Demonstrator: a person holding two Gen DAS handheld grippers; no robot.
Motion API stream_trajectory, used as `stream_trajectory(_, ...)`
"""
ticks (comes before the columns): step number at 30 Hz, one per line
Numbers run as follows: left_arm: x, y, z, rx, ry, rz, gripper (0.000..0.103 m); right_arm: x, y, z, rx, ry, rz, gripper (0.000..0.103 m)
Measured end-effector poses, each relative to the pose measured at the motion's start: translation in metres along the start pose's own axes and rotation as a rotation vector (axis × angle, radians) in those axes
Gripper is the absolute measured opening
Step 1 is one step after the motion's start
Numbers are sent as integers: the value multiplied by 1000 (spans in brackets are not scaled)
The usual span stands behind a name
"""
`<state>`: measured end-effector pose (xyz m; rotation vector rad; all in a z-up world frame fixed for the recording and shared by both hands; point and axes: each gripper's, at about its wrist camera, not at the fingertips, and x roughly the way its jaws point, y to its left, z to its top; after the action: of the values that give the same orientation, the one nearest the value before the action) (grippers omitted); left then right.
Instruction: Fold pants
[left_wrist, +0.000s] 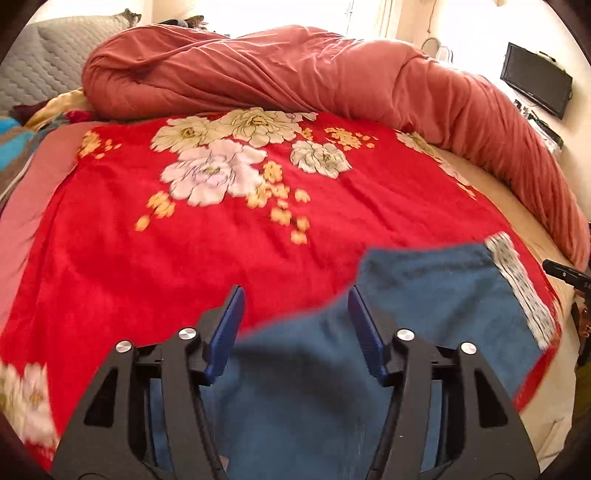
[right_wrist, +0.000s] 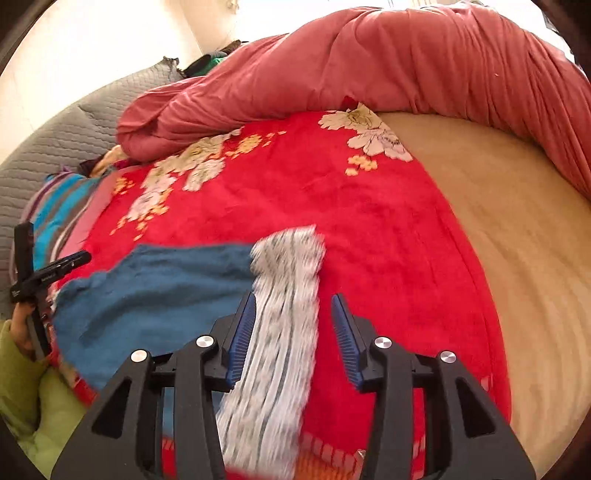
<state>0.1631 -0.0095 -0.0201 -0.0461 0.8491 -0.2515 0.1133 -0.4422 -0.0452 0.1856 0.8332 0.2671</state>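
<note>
Blue pants (left_wrist: 436, 295) lie beneath both grippers' parted fingers (left_wrist: 229, 325).

Sunlit pale walls, bed (left_wrist: 491, 218), grey quilted headboard (left_wrist: 44, 62), wall-mounted black screen (left_wrist: 535, 85)

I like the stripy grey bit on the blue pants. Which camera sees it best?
The right wrist view: the grey patterned band runs down its middle, large. The left wrist view shows it only as a narrow strip near the right edge.

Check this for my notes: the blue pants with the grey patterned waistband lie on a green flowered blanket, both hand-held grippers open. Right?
Not quite. The blanket is red with flowers, not green, as the left wrist view shows. The blue pants with the waistband do lie on it, and the left hand-held gripper and right hand-held gripper are open.
</note>
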Motion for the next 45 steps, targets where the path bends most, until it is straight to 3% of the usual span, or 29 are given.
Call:
stream_trajectory(4, -15, -5, -39, 7, 55, 2, 62, -10, -1, -35, 77, 47, 69, 41)
stream_trajectory(8, -11, 1, -60, -11, 123, 95, 64, -1, -1, -48, 102, 89, 40, 41)
stream_trajectory(11, -2, 16, -69, -62, 153, 99, 64, 16, 2, -57, 117, 137, 21, 41)
stream_trajectory(13, -2, 21, -72, -79, 148, 90, 64, 17, 14, -60, 73, 150, 44, 16)
stream_trajectory(19, -7, 28, -73, -111, 137, 90, 61, -7, 22, -65, 20, 139, -37, 12)
stream_trajectory(21, -6, 28, -73, -111, 140, 89, 61, 6, 20, -72, 7, 185, -88, 17)
stream_trajectory(25, -6, 31, -74, -123, 142, 74, 61, 9, 19, -73, 25, 203, -87, 20)
stream_trajectory(27, -8, 33, -74, -132, 136, 62, 61, 0, 18, -68, 13, 194, -122, 38)
stream_trajectory(31, -24, 30, -71, -128, 101, 59, 63, -35, 29, -48, -35, 48, -177, 47)
stream_trajectory(34, -49, 30, -64, -120, 36, 92, 65, -37, 53, -34, -104, -28, -164, 55)
stream_trajectory(37, -66, 32, -56, -113, -13, 118, 65, -12, 92, -23, -206, -39, -93, 61)
stream_trajectory(40, -57, 30, -43, -113, 0, 110, 65, 29, 133, -10, -308, -1, -33, 63)
stream_trajectory(43, -36, 14, -25, -81, 25, 0, 65, 73, 176, 5, -388, 42, 4, 63)
stream_trajectory(45, -14, 8, -15, -60, 73, -10, 65, 99, 200, 16, -405, 65, 46, 63)
